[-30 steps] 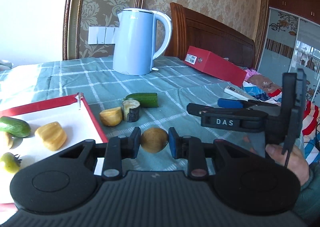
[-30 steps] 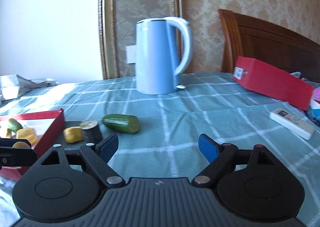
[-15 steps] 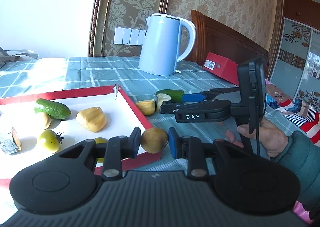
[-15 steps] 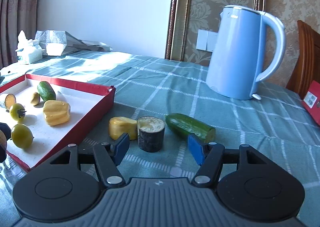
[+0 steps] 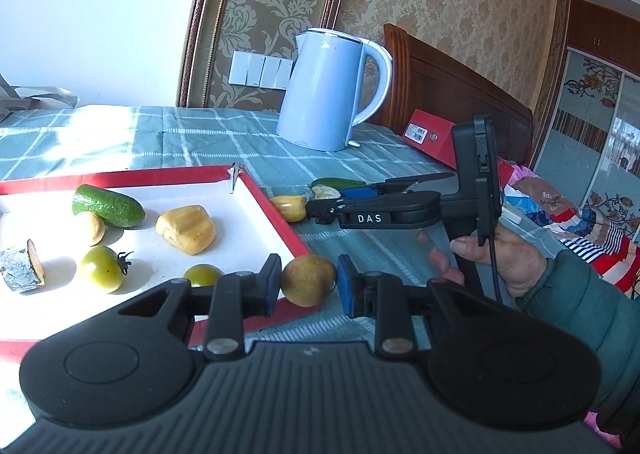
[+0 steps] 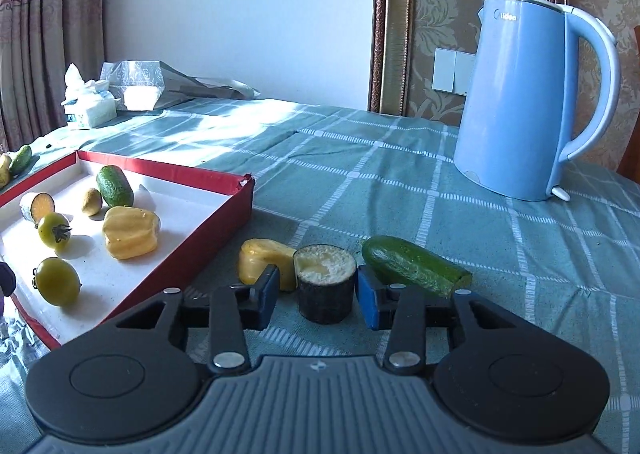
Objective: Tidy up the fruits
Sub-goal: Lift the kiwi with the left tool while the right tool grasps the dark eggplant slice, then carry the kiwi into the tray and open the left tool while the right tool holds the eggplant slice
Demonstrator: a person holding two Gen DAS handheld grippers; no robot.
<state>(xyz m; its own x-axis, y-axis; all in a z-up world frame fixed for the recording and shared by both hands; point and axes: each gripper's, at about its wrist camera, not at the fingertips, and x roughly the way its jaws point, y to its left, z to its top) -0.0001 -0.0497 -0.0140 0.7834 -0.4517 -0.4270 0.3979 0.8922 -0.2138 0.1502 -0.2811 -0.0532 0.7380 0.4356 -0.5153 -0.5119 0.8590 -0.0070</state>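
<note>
My left gripper is shut on a small round yellow-brown fruit, held above the near right corner of the red-rimmed white tray. My right gripper sits low on the cloth with its jaws closing around a dark-skinned cut chunk. A thin gap still shows at its left pad. The left wrist view shows the right gripper side-on, held by a hand. Beside the chunk lie a yellow piece and a cut cucumber.
In the tray lie a cucumber, a yellow pepper piece, two green tomatoes and other small pieces. A blue kettle stands behind on the checked cloth. A red box lies far right and a tissue pack far left.
The left gripper carried the round fruit leftward from the bare cloth to the tray's corner. The right gripper swung left onto the dark chunk and its jaws narrowed around it.
</note>
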